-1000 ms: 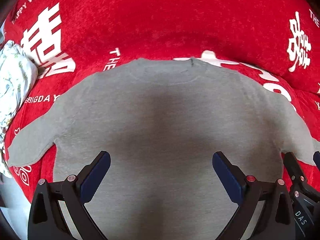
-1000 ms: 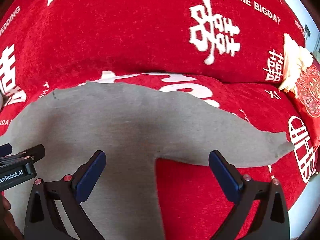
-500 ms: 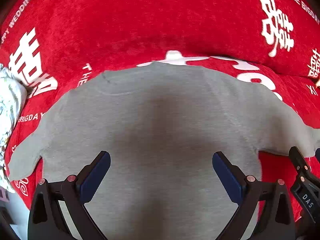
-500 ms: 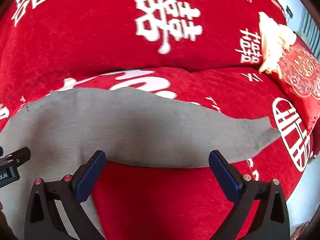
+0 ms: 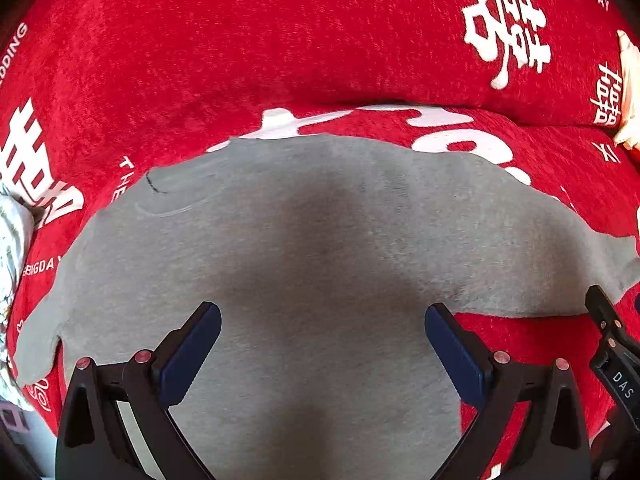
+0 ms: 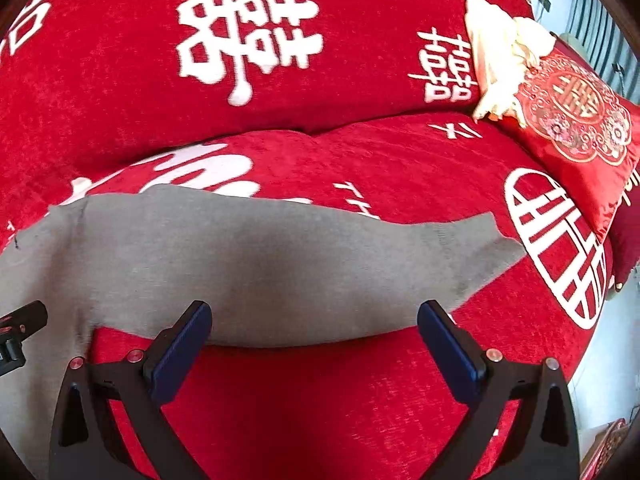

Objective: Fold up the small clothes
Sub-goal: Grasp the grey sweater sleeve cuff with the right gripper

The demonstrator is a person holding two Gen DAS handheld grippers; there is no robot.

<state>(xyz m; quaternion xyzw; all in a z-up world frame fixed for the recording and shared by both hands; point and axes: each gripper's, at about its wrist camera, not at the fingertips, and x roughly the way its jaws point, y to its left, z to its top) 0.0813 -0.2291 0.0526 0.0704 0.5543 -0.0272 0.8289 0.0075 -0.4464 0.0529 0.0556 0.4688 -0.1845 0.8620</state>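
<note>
A small grey long-sleeved sweater (image 5: 312, 248) lies flat on the red sofa seat, neckline at the far left, both sleeves spread out. My left gripper (image 5: 322, 348) is open and empty above the sweater's body. My right gripper (image 6: 314, 344) is open and empty above the right sleeve (image 6: 304, 264), whose cuff (image 6: 492, 240) points right. The right gripper's tip shows at the right edge of the left wrist view (image 5: 612, 340); the left gripper's tip shows at the left edge of the right wrist view (image 6: 20, 320).
The red sofa cover (image 6: 360, 152) has white characters and a backrest behind. A red embroidered cushion (image 6: 576, 120) and a cream cloth (image 6: 500, 60) sit at the right end. A patterned white cloth (image 5: 10, 248) lies at the left edge.
Both grippers have shifted to the right along the sweater. The right one went from the armpit to over the right sleeve. Both stayed open.
</note>
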